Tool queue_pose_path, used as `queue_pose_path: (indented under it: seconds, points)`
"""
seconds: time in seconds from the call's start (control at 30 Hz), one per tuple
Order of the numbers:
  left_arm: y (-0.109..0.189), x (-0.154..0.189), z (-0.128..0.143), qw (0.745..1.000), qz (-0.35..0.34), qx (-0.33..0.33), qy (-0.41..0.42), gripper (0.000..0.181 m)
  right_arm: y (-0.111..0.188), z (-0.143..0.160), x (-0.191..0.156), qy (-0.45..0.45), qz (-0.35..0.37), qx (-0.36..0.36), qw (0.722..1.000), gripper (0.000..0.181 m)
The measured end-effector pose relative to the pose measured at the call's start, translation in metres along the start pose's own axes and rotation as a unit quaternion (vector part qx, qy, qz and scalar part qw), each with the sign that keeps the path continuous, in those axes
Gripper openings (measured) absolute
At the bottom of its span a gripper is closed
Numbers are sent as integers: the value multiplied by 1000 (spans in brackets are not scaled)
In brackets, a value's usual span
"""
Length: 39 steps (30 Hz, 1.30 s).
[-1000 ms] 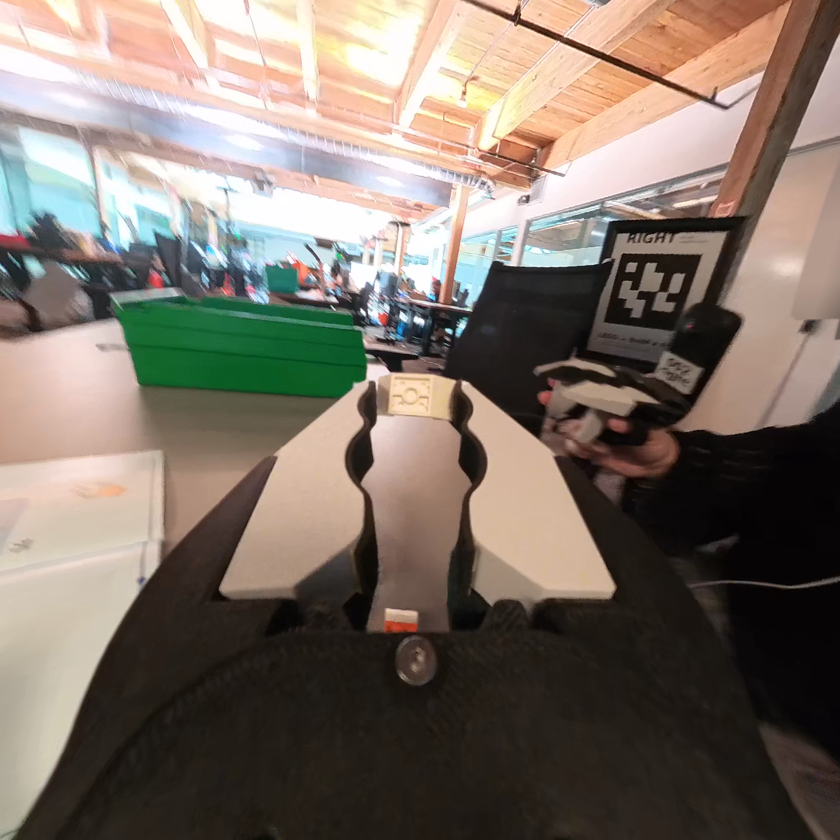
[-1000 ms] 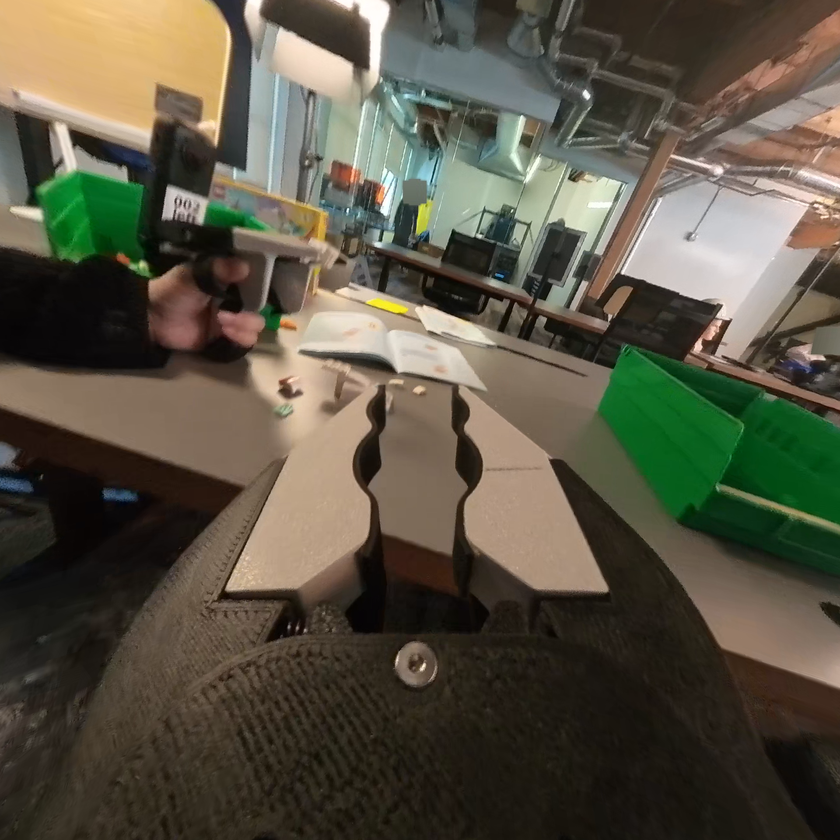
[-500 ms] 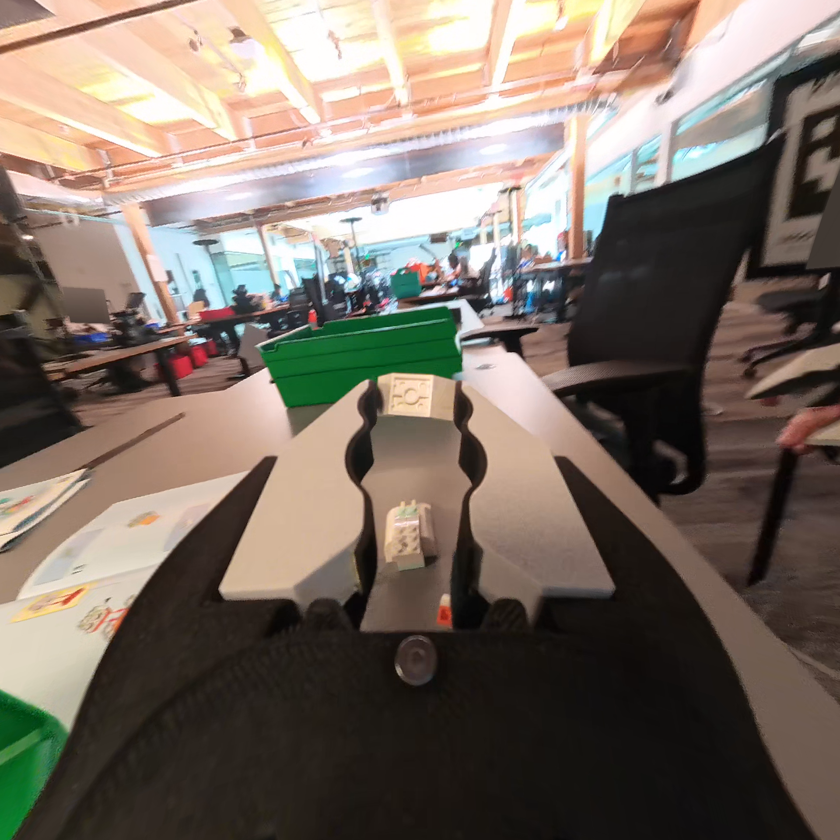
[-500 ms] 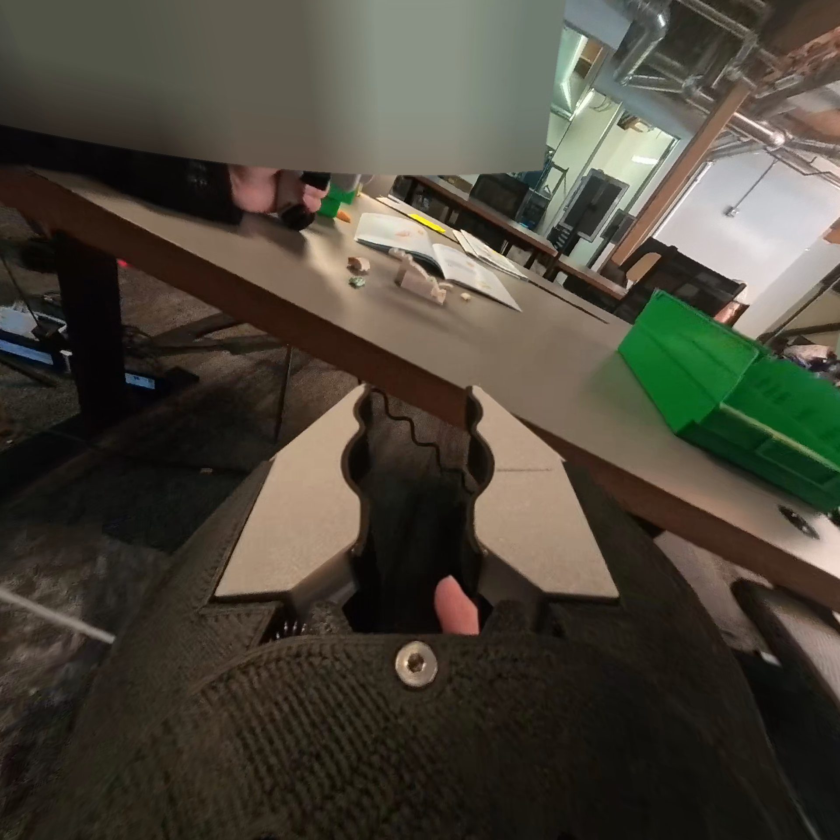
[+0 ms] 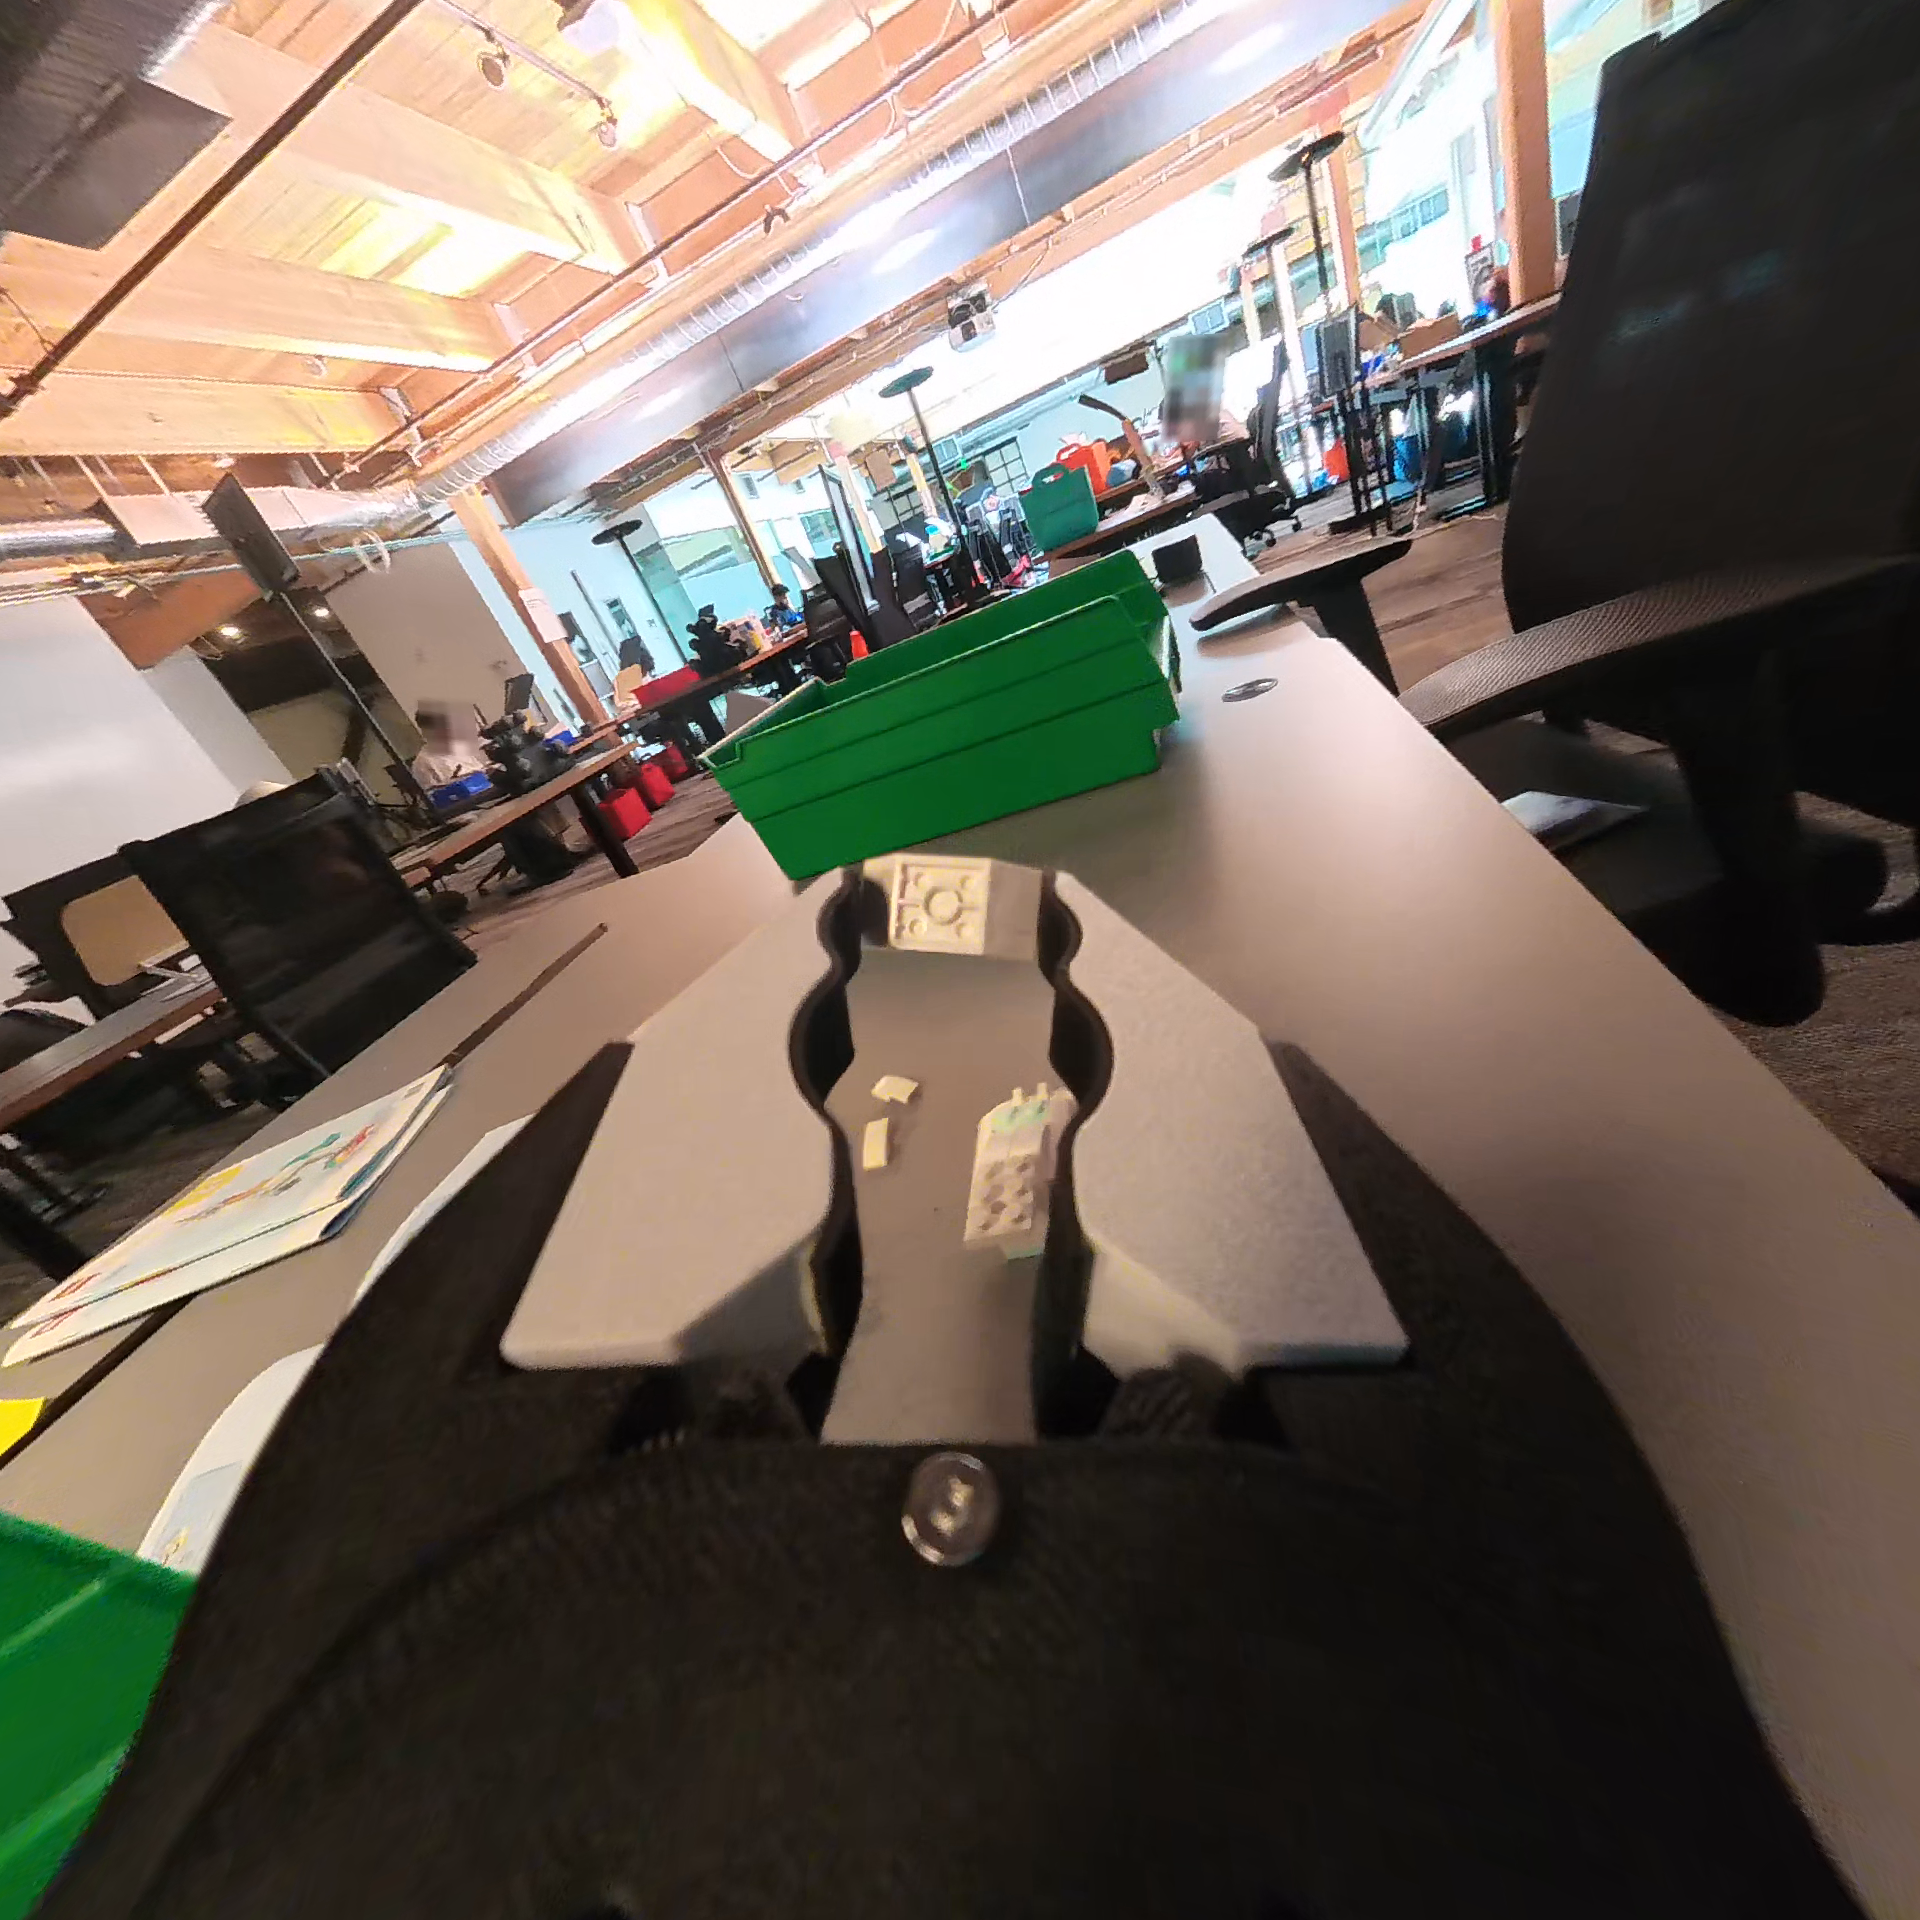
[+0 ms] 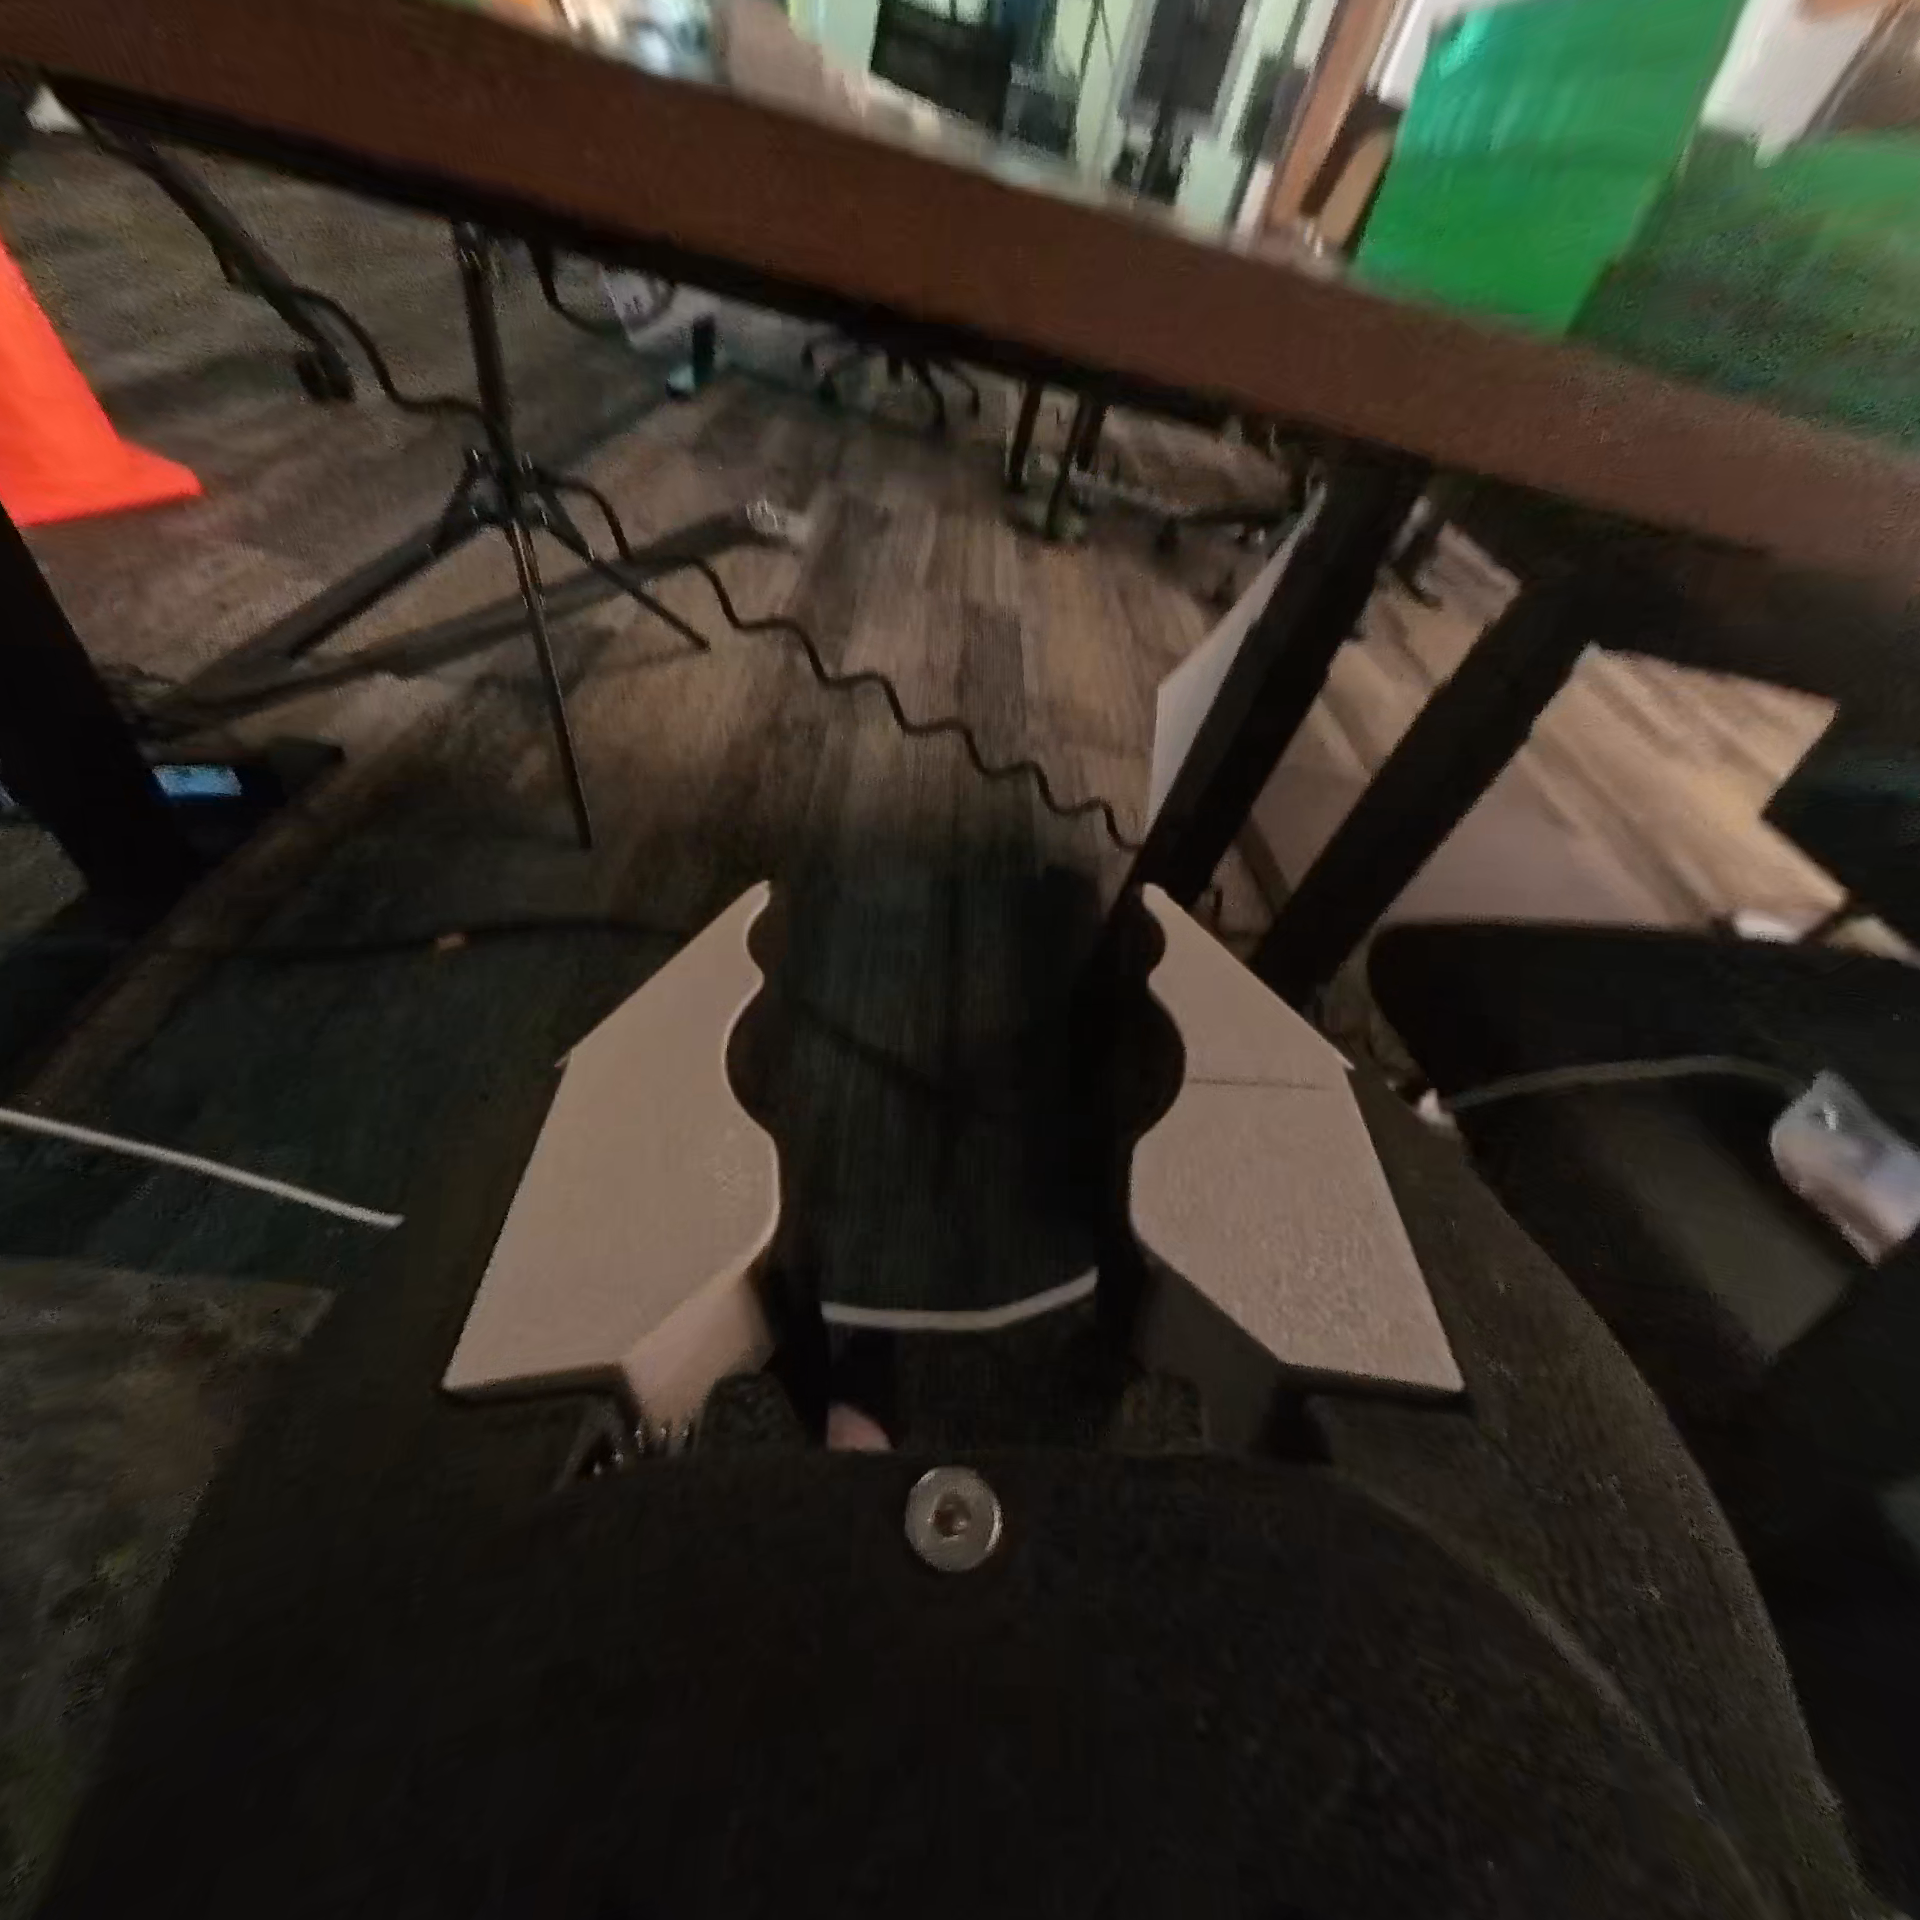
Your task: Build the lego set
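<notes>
Left gripper [image 5: 943, 904] raised above the grey desk [image 5: 1299, 935], fingers [image 5: 727, 1091] pinching a pale square brick [image 5: 940, 907] at their tips, underside of the brick turned toward the camera. Seen between the fingers, lying on the desk: a small white partial build [image 5: 1013, 1174] with a pale green edge, close against the right finger, and two tiny cream pieces [image 5: 885, 1120] just left of that build. Beyond the held brick, stacked green bins [image 5: 956, 727] on the desk, touching nothing else. Left of the gripper, an open instruction booklet [image 5: 239, 1195] flat on the desk, a second white sheet nearer the camera, partly hidden by the gripper body. Corner of another green bin [image 5: 62, 1683] at the lower left edge. Black mesh office chair [image 5: 1714, 468] to the right of the desk, off its edge. More desks, chairs and seated people far behind the green bins, too small to tell further.

Right gripper [image 6: 956, 935] held below the desk's brown edge [image 6: 1039, 270], pointed at the carpeted floor [image 6: 416, 987]. Fingers [image 6: 665, 1143] spread wide, nothing between them. Picture blurred. Under the desk: black desk legs [image 6: 1351, 727], a coiled black cable [image 6: 883, 707] running across the floor, a thin tripod stand [image 6: 520, 520]. Orange shape [image 6: 52, 416] at the left edge, kind unclear. Green blur above the desk edge at upper right, likely a bin [image 6: 1538, 135]. Dark chair seat [image 6: 1662, 1039] right of the gripper.
</notes>
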<state>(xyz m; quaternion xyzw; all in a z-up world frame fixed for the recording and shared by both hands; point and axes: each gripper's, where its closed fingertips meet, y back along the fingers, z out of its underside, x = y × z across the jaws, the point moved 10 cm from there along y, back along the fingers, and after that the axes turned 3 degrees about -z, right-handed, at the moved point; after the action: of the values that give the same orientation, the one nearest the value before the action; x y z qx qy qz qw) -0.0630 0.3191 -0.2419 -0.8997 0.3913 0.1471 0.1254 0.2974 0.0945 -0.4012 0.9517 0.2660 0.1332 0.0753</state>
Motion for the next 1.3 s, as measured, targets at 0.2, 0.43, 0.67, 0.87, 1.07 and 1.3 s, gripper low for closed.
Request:
queue_pose_path:
  seconds: [0.2, 0.43, 0.67, 0.87, 1.07, 1.3]
  points:
    - [-2, 5, 6, 995, -34, -70, -59, 33, 16, 37, -1, -24, 21, -34, 999, 63]
    - [-20, 31, 18, 961, -1, -217, -170, 52, 6, 53, -22, -9, -24, -36, 999, 61]
    - [-15, 28, 8, 956, -94, -197, -197, 83, -6, 65, -31, -13, -68, -54, 996, 61]
    - [20, 40, -36, 981, -170, -5, -97, 127, -3, 66, -24, -39, -58, -46, 997, 61]
    - [78, 76, -69, 952, -287, 102, -39, 131, 19, 49, 5, -65, 4, -1, 998, 61]
    - [210, 174, -105, 849, -491, 195, 15, 128, 96, 26, 27, -34, -22, 36, 999, 61]
